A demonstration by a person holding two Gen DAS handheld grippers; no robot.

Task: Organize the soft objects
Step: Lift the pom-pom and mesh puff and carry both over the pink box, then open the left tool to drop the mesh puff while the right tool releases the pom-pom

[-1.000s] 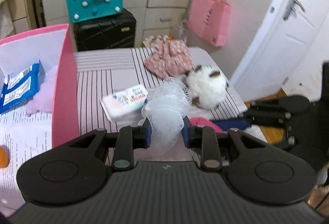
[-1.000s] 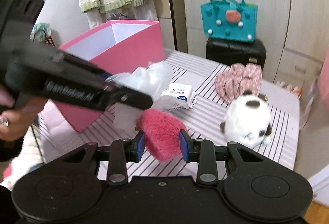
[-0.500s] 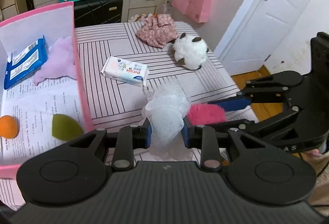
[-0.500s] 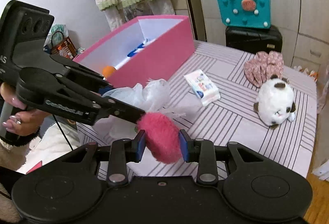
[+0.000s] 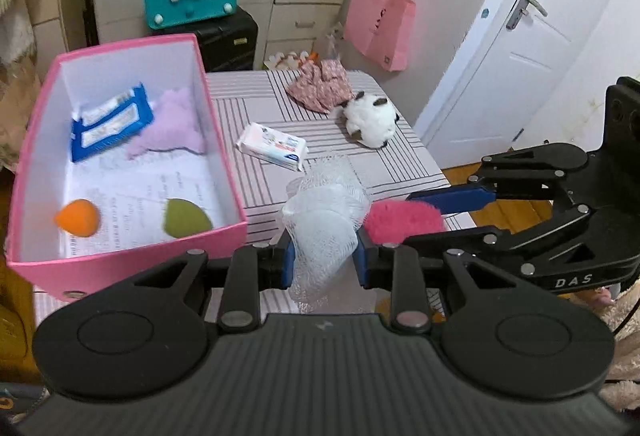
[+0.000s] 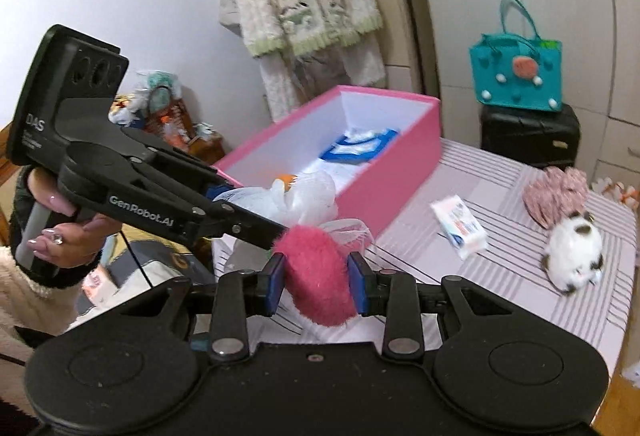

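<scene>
White mesh bath pouf [image 5: 320, 220] sits clamped in my left gripper [image 5: 323, 260], fuzzy pink puffball [image 6: 314, 272] pinched in my right gripper [image 6: 315, 282]. Both are up off the striped counter [image 5: 256, 171] beside the open pink cardboard box [image 5: 224, 139], I'd guess so they clear its wall before dropping in.

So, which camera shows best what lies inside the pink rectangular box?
The left wrist view: it looks down into the pink rectangular box, showing blue wipes pack, lilac plush, orange ball, green piece. The right wrist view shows mostly its outer wall and the blue pack.
</scene>
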